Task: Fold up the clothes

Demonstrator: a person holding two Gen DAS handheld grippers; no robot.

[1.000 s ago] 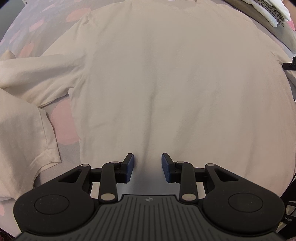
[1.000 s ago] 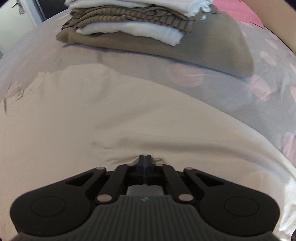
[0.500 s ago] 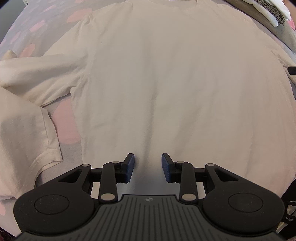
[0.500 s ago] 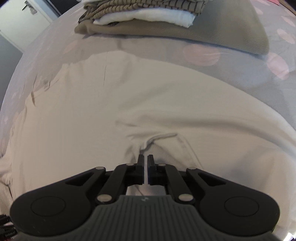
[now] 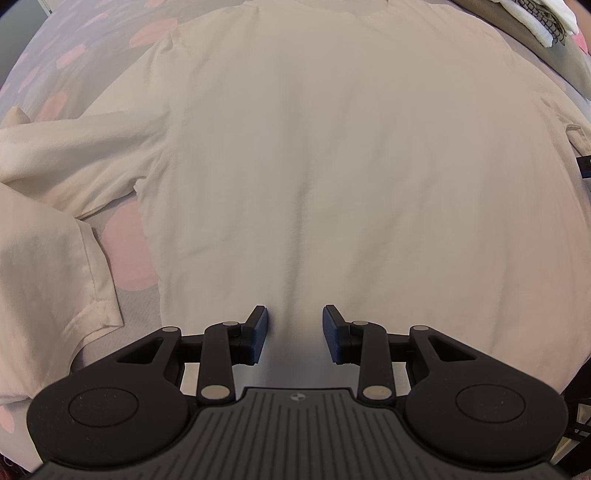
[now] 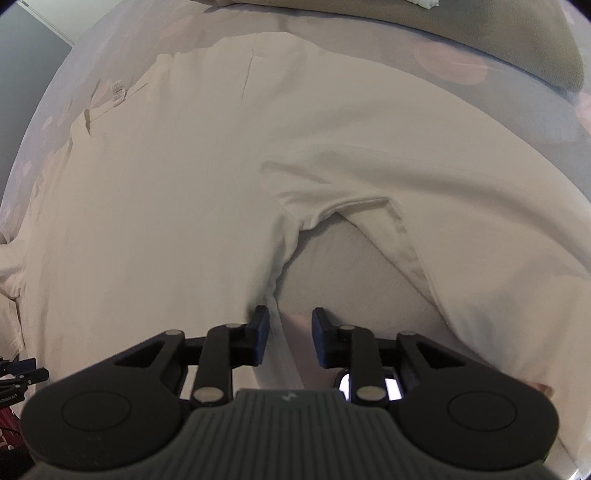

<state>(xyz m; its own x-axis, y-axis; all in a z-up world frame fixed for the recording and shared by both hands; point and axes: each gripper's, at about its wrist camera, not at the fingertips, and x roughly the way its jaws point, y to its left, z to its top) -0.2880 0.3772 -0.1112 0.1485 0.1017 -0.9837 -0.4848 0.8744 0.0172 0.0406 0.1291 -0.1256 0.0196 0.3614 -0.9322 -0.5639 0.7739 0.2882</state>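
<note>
spotted bedsheet (image 5: pixel 125 258) under cream shirt (image 5: pixel 332 166), spread flat. right gripper (image 6: pixel 287 332), pinched shut a second ago, now opening, sleeve edge (image 6: pixel 273 295) slack between jaws: sleeve released. left gripper (image 5: pixel 294 332) half-open, empty, above shirt hem.

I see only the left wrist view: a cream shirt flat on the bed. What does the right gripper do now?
Observer: The right gripper is opening its jaws; a strip of the cream shirt lies between them, not pinched.
Operator: Is the sleeve flat there?
Observer: No, the short sleeve is folded over and its opening gapes.
Operator: What is behind the shirt?
Observer: A folded olive-brown garment lies on the grey bedsheet with pink spots.
</note>
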